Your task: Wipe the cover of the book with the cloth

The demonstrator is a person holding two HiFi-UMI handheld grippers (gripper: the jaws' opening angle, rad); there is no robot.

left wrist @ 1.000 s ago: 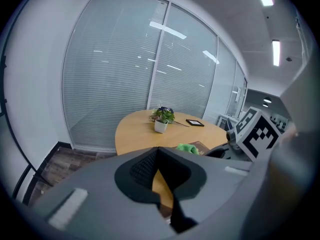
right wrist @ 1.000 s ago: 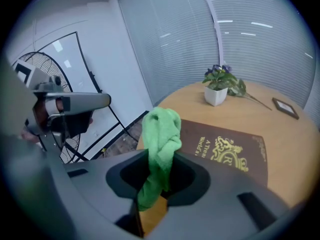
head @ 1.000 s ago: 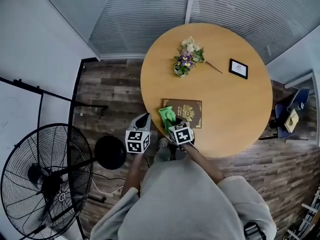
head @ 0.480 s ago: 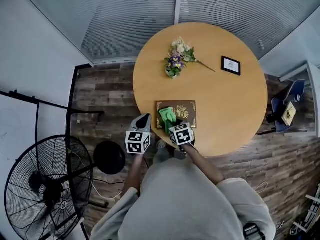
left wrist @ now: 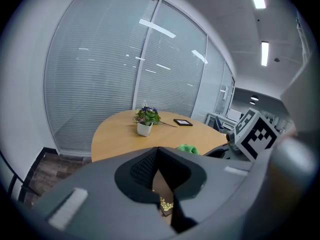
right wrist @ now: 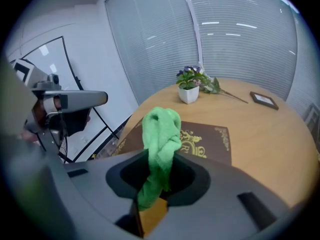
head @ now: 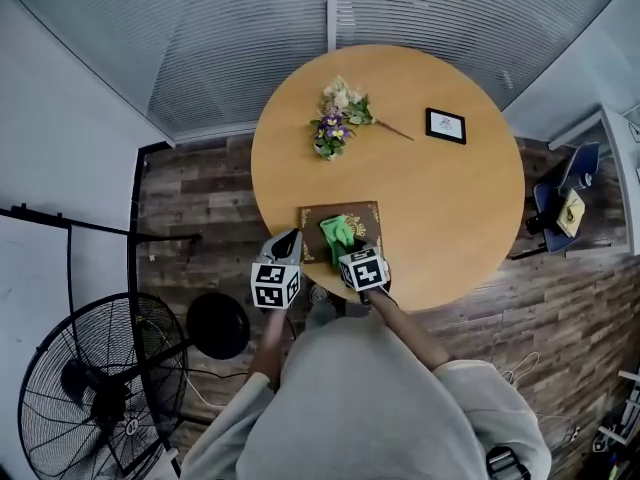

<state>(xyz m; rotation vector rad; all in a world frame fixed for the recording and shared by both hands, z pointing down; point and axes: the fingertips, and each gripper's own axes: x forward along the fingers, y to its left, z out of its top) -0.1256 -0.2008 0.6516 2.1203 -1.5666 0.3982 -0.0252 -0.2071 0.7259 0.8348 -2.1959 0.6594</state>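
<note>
The right gripper is clenching the cloth over the book while the closed, empty left gripper is hovering beside it, risking the unpinned book sliding.

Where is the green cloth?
In the head view the green cloth sits pinched in the right gripper, over the brown book at the table's near edge.

Round table: book, flowers, frame

text: none legible | book: gold cover print too small to read | framed picture: unreadable
</note>
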